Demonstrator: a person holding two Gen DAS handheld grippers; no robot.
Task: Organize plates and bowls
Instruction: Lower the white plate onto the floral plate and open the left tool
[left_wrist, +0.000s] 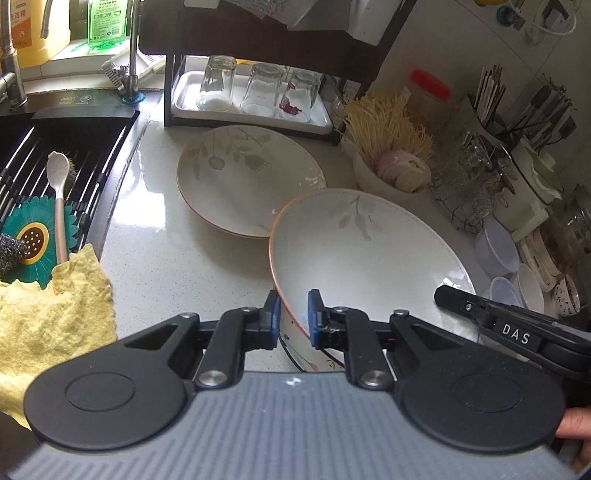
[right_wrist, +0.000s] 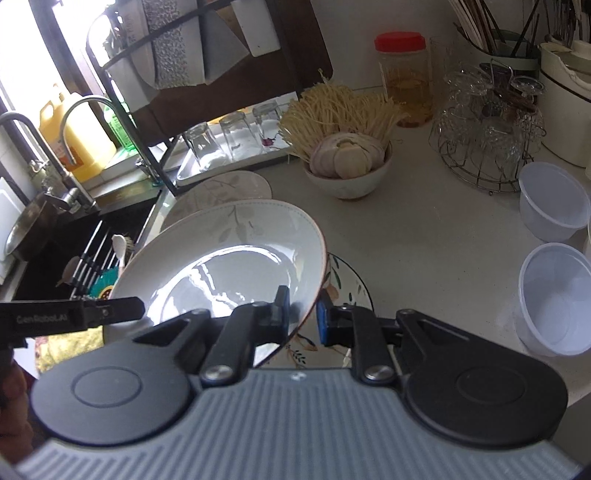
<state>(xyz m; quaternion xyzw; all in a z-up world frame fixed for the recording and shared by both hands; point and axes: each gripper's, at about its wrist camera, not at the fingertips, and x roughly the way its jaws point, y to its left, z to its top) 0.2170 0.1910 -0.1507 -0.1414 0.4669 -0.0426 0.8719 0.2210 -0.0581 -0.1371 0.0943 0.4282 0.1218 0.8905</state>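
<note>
**Left wrist view: plate pinched from both sides**

Both grippers clamp one plate (left_wrist: 369, 243) by opposite rim edges: left gripper (left_wrist: 293, 317) on the near-left rim, right gripper (right_wrist: 303, 314) on the right. It's tilted, held above the counter (left_wrist: 166, 258). A second plate (left_wrist: 247, 177) lies just beyond, toward the rack, so that's probably the stack spot. White, glossy, faint leaf print, thin orange rim.

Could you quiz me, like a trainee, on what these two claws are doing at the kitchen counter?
1. True or false: both the left claw and right claw grip the same white plate.
2. What lies directly beneath the held plate: A, yellow cloth; B, another patterned plate; C, a glass?
3. How many upturned glasses stand on the white tray?

Key: 1 true. 2 B, the patterned plate. 3 three.
</note>
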